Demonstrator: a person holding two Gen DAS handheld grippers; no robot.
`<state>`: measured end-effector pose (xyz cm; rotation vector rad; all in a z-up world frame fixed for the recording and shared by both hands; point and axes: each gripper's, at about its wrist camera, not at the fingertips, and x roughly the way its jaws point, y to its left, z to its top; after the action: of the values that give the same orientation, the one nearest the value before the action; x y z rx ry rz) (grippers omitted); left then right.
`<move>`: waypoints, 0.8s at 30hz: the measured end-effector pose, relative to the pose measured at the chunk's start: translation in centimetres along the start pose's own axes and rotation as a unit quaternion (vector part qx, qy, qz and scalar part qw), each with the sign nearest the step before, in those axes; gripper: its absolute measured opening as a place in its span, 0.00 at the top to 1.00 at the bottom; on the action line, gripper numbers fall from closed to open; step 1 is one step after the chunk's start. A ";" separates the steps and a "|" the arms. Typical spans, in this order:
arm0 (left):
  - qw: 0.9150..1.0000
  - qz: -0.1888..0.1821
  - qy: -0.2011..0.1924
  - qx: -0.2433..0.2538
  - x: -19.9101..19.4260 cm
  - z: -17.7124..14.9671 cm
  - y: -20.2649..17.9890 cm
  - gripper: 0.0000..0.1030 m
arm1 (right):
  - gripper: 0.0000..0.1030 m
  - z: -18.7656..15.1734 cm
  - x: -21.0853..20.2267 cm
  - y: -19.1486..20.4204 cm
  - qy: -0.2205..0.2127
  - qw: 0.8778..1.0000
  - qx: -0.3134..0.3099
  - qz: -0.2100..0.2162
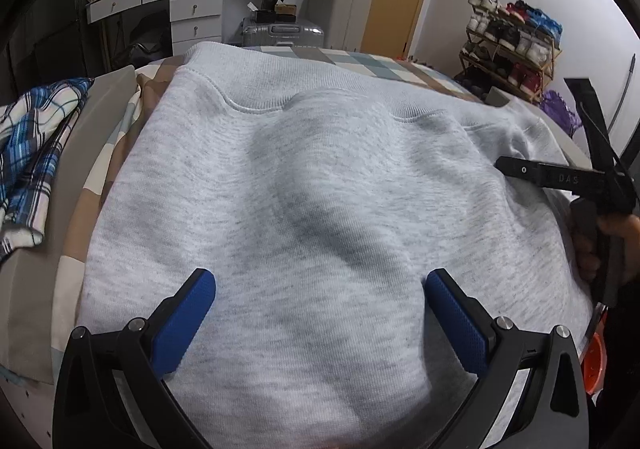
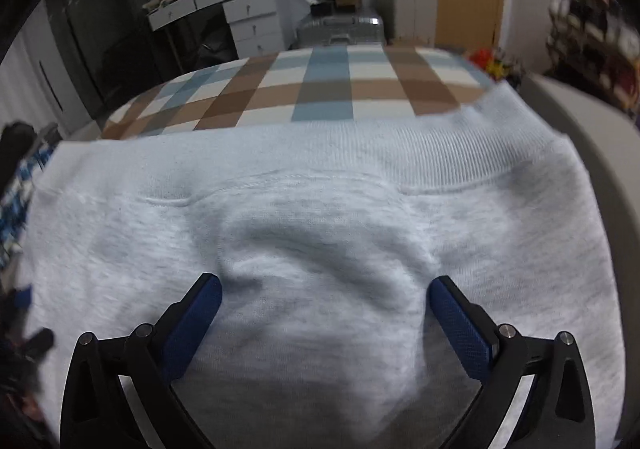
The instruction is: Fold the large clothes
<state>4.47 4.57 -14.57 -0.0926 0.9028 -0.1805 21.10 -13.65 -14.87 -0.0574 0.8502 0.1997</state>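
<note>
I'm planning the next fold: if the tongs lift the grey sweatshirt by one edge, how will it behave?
The grey sweatshirt will probably be floppy: it already lies in soft humps and creases on the checked bedspread. It looks thick and fleecy with a ribbed band, so likely fairly heavy for cloth and apt to sag. The knit seems grippy, so it should drag on the bedspread rather than slide.

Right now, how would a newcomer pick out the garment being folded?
Start at the checked bedcover. On it lies the grey sweatshirt, spread flat with a ribbed hem. Unlike the blue plaid shirt crumpled beside it, it is plain.
</note>
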 end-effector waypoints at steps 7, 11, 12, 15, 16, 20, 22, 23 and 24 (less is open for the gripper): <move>0.999 -0.022 -0.020 -0.031 -2.2 5.5 0.0 0.01 | 0.00 -0.2 -0.1 0.0 -0.007 1.000 0.001 0.000; 0.997 0.068 0.026 -0.026 2.7 9.8 0.7 0.01 | 0.00 -0.2 -0.2 -0.1 -0.009 1.000 0.003 0.001; 0.995 0.085 0.036 -0.036 4.0 10.3 1.3 0.01 | 0.00 -0.3 -0.2 -0.1 -0.011 1.000 0.003 0.001; 0.993 0.077 0.078 -0.046 8.3 9.6 2.9 0.01 | 0.00 -0.3 -0.3 -0.1 -0.013 1.000 0.003 -0.001; 0.995 0.073 0.064 -0.026 8.9 8.9 2.9 0.01 | 0.00 -0.4 -0.3 -0.2 -0.012 1.000 0.004 -0.001; 0.996 0.070 0.056 -0.022 8.2 8.8 3.1 0.01 | 0.00 -0.1 -0.8 -0.3 -0.008 1.000 0.005 0.010; 0.995 0.072 0.058 -0.021 8.3 8.9 3.1 0.01 | 0.00 0.5 -1.7 -0.6 -0.007 1.000 0.001 0.016; 0.996 0.072 0.058 -0.022 8.3 9.0 3.2 0.01 | 0.00 0.8 -2.4 -0.6 -0.015 1.000 -0.001 0.016; 0.996 0.071 0.057 -0.022 8.3 8.9 3.2 0.01 | 0.00 1.3 -3.3 -0.5 -0.032 0.999 -0.004 0.005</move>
<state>16.86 6.18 -15.97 -0.0602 1.0235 -0.0337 20.06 -14.50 -11.49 -0.0541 0.7870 0.2142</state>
